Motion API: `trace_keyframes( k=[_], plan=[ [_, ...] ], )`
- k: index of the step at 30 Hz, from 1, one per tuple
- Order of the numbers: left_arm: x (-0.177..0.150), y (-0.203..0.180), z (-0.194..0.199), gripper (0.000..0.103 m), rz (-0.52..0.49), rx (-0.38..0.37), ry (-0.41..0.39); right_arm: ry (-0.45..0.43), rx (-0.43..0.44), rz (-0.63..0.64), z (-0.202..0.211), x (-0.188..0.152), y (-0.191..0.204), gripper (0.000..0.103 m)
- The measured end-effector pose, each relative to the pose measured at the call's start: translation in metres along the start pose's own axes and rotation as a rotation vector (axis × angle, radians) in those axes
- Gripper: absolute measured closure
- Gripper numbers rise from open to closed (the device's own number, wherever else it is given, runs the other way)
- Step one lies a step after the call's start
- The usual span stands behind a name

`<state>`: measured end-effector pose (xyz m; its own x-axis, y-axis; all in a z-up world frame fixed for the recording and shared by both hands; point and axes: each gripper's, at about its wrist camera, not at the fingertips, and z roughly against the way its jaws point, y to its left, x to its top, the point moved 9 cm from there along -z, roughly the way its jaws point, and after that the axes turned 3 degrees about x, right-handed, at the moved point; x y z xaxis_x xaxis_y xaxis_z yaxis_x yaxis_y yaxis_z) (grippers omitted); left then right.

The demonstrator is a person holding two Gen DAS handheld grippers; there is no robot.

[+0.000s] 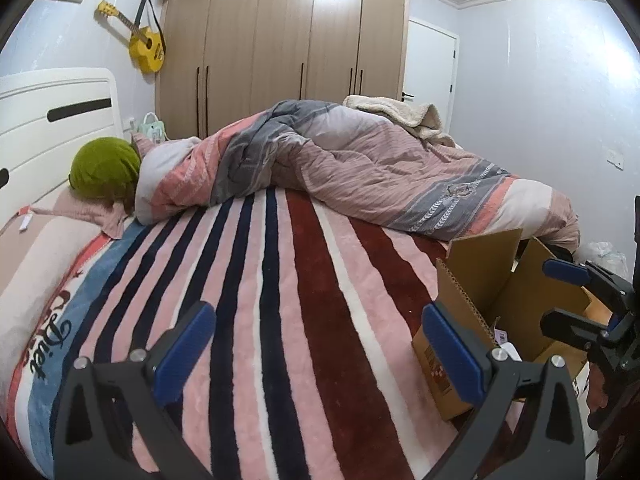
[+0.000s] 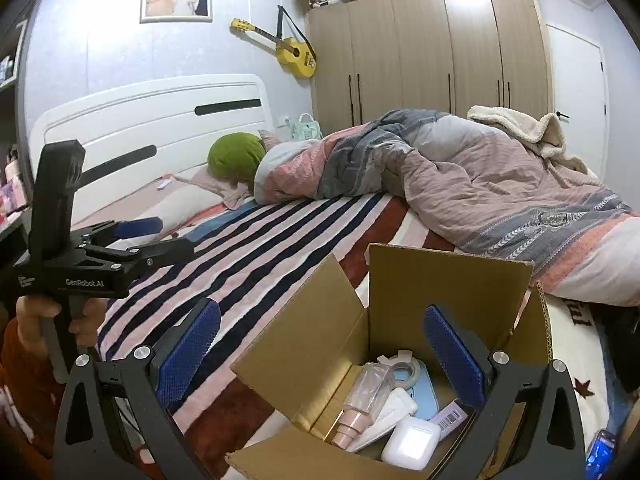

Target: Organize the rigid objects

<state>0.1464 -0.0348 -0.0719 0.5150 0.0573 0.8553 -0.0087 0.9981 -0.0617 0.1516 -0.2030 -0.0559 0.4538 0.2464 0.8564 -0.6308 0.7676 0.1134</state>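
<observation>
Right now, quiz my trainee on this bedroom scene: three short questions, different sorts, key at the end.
1. True or false: the right gripper is clamped on the white earbud case.
2. Where does the roll of tape lie? A) on the striped blanket B) inside the cardboard box C) on the green pillow
3. Fill in: the yellow ____ hangs on the wall.

Key: 1 false, both grippers are open and empty; 2 B; 3 guitar.

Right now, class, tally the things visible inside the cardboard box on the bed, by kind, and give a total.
Tape roll: 1
Clear bottle with pink cap: 1
White earbud case: 1
White tube: 1
Blue item under the tape: 1
Barcoded pack: 1
Total: 6 visible in the box; more may lie hidden underneath.
</observation>
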Motion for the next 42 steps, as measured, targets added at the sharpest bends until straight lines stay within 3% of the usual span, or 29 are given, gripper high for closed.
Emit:
trace_keyframes(
  k=[42],
  plan=[
    [0.002, -0.011, -0.008, 0.000, 0.026, -0.035, 0.018, 0.022, 0.014, -0.051, -0.007, -0.005, -0.009, 0.001]
  ],
)
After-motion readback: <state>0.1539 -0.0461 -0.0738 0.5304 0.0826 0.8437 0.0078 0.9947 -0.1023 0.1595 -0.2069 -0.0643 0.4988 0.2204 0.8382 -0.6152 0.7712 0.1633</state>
